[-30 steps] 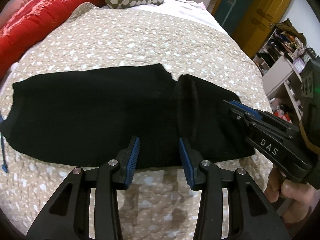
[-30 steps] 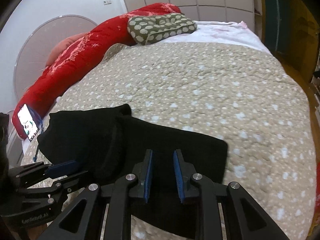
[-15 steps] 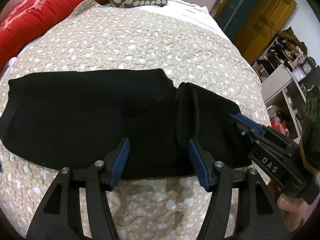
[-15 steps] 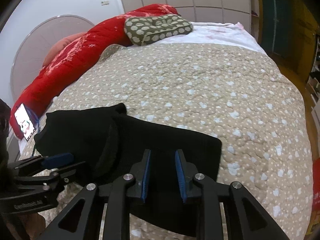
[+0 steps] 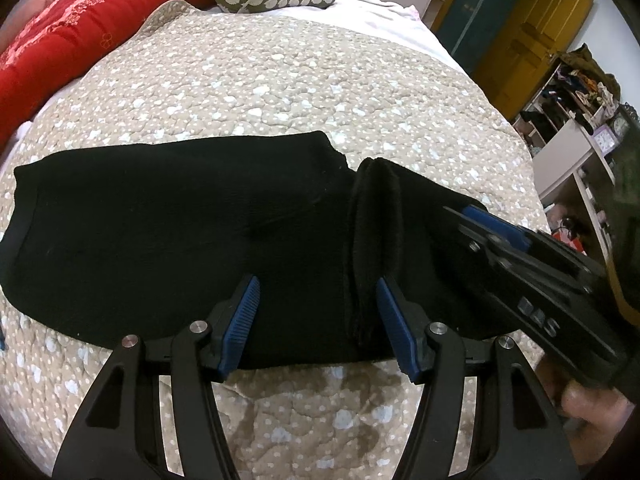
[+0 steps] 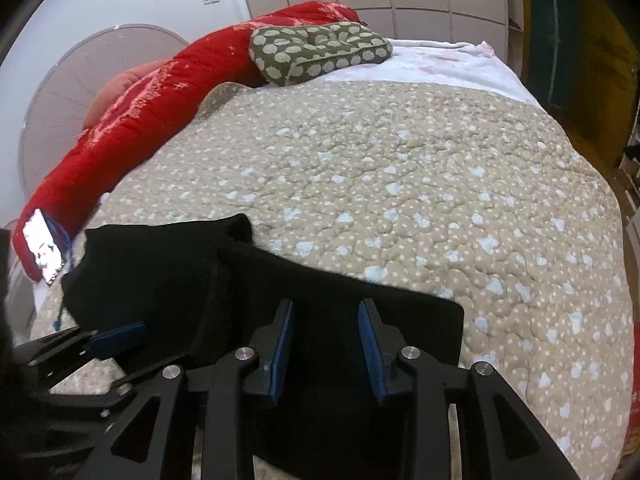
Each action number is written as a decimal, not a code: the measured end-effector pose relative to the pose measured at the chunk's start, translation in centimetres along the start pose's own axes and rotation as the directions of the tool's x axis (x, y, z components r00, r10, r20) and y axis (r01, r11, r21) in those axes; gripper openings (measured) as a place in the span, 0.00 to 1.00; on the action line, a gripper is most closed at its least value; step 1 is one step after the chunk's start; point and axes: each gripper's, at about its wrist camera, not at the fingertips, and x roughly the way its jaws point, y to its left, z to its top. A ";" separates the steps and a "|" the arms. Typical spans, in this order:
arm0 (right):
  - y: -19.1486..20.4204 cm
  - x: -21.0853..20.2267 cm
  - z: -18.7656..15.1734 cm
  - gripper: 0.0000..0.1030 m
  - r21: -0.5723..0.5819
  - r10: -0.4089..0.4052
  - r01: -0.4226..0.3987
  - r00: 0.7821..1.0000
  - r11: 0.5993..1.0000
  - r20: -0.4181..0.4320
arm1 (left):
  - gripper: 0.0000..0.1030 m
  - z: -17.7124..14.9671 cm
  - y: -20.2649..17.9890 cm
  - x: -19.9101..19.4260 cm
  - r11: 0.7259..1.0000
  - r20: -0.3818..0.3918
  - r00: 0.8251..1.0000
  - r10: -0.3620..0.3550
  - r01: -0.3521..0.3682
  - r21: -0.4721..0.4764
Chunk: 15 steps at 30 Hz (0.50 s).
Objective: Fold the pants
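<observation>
Black pants (image 5: 160, 216) lie flat across the near part of a beige dotted quilt (image 5: 280, 80), with a raised fold ridge (image 5: 372, 232) right of the middle. My left gripper (image 5: 316, 316) is open and empty, its blue pads over the pants' near edge, straddling cloth just left of the ridge. My right gripper (image 6: 324, 344) is open and empty over the pants' right end (image 6: 400, 320). It also shows in the left wrist view (image 5: 492, 228) at the right. The left gripper shows in the right wrist view (image 6: 116, 332) at the lower left.
A red bolster (image 6: 132, 120) runs along the bed's left side, with a green patterned cushion (image 6: 320, 52) at the head. A lit phone (image 6: 42, 248) lies at the left edge. Shelves with clutter (image 5: 576, 120) and a yellow door (image 5: 532, 36) stand right of the bed.
Both grippers have opened wider. The left one moved forward a little over the pants' near edge. The pants have not moved.
</observation>
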 end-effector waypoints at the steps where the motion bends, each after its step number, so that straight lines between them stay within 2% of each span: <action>1: 0.1 -0.4 -0.2 0.31 -0.006 -0.001 0.001 1.000 1.000 0.005 | 0.59 0.0 0.0 0.0 1.000 0.000 1.000 0.000 0.000 0.000; 6: 0.0 -2.2 -1.8 0.31 0.007 -0.002 0.002 1.000 1.000 0.028 | 0.59 -0.1 0.3 -0.5 1.000 0.002 1.000 -0.005 0.005 -0.017; 11: 0.2 -0.6 -2.9 0.31 -0.006 -0.018 0.018 1.000 1.000 -0.020 | 0.59 -0.4 0.7 -1.3 1.000 0.007 1.000 -0.005 0.005 -0.030; 15: 0.6 -1.1 -2.7 0.32 0.003 -0.002 0.002 1.000 1.000 -0.011 | 0.59 -0.5 1.4 -1.9 0.999 0.010 1.000 -0.003 0.004 -0.042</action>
